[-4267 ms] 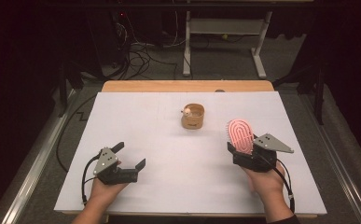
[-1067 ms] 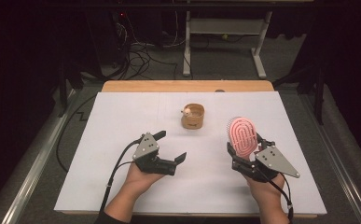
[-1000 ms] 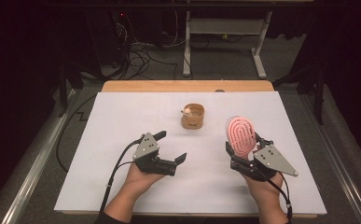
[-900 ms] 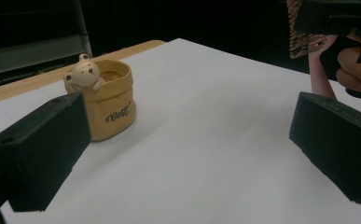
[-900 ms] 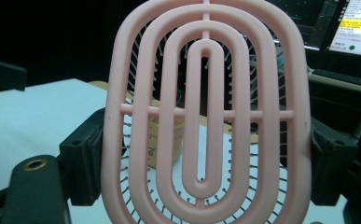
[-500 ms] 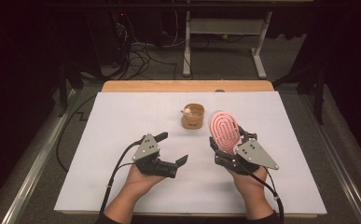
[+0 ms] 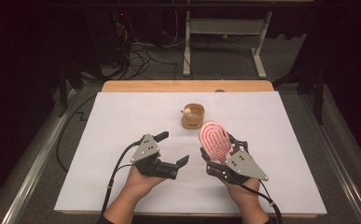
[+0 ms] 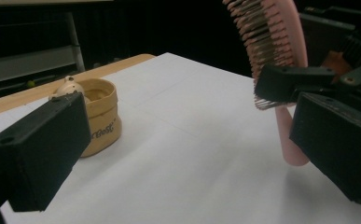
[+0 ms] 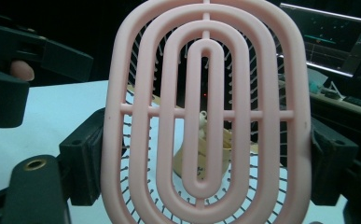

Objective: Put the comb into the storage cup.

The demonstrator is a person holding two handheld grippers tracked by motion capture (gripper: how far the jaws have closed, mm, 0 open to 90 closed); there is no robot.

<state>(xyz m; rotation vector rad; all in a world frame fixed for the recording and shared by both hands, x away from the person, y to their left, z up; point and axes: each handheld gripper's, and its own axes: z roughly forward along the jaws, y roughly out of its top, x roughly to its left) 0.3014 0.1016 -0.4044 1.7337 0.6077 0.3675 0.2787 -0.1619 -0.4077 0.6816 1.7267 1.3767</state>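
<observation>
Pink brush [image 7: 214, 140] upright in right tool [image 7: 221, 158] (jaws clamping sides)

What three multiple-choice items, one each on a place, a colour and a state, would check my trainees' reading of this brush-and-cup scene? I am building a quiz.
1. Where does the small tan cup stand?
A. on the white table top, beyond the brush
B. on the floor
C. inside the left hand-held gripper

2. What colour is the hairbrush?
A. blue
B. pink
C. black

3. How is the right hand-held gripper?
A. empty and open
B. shut on the cup
C. shut on the hairbrush

Key: 1 A, the high view shows the cup on the white top; 2 B, the oval head is pink; 3 C, the jaws clamp the brush, head upright.
</observation>
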